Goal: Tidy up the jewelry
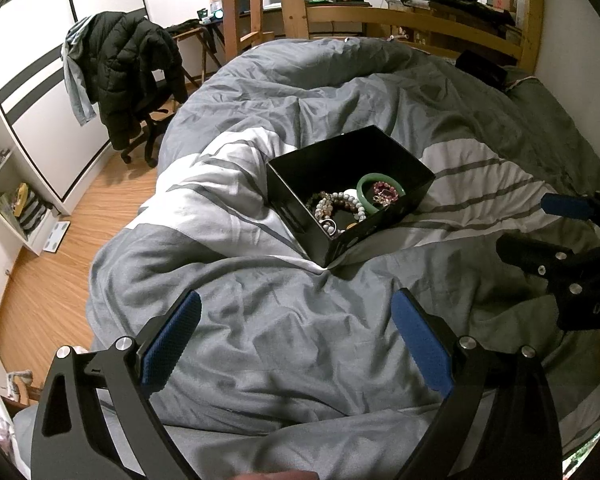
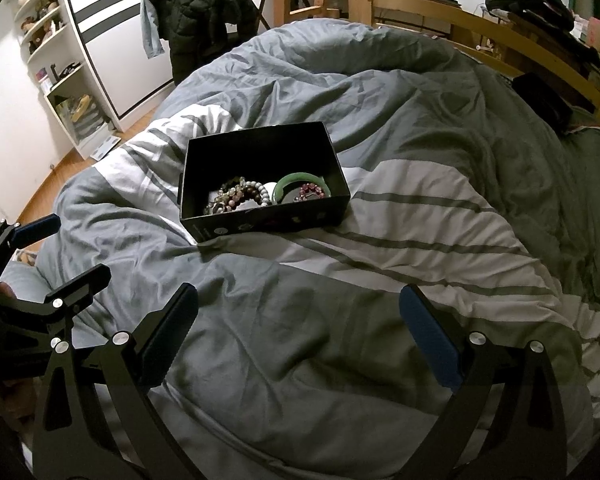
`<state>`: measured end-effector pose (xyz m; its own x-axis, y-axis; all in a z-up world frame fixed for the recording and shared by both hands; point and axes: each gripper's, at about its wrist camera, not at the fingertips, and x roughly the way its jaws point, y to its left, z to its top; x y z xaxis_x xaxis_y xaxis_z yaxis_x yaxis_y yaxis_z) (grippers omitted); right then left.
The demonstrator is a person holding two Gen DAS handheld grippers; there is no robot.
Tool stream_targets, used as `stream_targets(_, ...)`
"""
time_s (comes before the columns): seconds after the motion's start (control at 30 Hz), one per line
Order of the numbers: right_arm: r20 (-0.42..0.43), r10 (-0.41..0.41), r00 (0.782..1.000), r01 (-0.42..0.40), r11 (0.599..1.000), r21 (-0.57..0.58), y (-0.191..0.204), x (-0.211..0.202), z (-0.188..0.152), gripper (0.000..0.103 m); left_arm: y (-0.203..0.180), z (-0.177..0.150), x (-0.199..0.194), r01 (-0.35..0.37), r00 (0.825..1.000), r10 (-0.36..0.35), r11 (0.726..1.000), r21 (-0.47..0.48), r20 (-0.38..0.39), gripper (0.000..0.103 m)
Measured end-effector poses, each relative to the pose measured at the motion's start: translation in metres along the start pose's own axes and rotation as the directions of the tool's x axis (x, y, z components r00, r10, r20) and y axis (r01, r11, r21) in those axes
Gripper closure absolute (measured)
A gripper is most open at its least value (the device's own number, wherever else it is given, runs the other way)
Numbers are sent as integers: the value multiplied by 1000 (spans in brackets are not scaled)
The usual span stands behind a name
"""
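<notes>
A black open box (image 1: 300, 188) (image 2: 260, 222) rests on the grey and white duvet. Inside lie a green bangle (image 1: 370, 182) (image 2: 296, 179), a pink bead bracelet (image 1: 385, 193) (image 2: 312, 190) and several other beaded bracelets (image 1: 332, 206) (image 2: 236, 198). My left gripper (image 1: 296, 320) hovers open over the duvet, short of the box, nothing between its blue pads. My right gripper (image 2: 298, 316) is also open and empty, in front of the box. Each gripper appears in the other's view: the right gripper (image 1: 536, 226) at the right edge, the left gripper (image 2: 72, 248) at the left edge.
The rumpled duvet (image 1: 280, 360) (image 2: 420, 220) covers the bed. A wooden bed frame (image 1: 440, 24) (image 2: 480, 20) runs along the far side. A chair with a dark jacket (image 1: 128, 76) (image 2: 204, 8) stands on the wood floor at left, beside white shelves (image 2: 56, 60).
</notes>
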<state>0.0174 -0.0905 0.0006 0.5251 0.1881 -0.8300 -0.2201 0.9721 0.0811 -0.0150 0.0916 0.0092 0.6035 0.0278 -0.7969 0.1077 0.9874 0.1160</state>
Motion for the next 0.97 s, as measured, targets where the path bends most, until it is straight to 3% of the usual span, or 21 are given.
stream_targets(0.97, -12, -4, 1000, 4, 1000, 0, -2, 4, -2, 4, 5, -3, 2, -6, 1000, 6, 1000, -11, -10, 8)
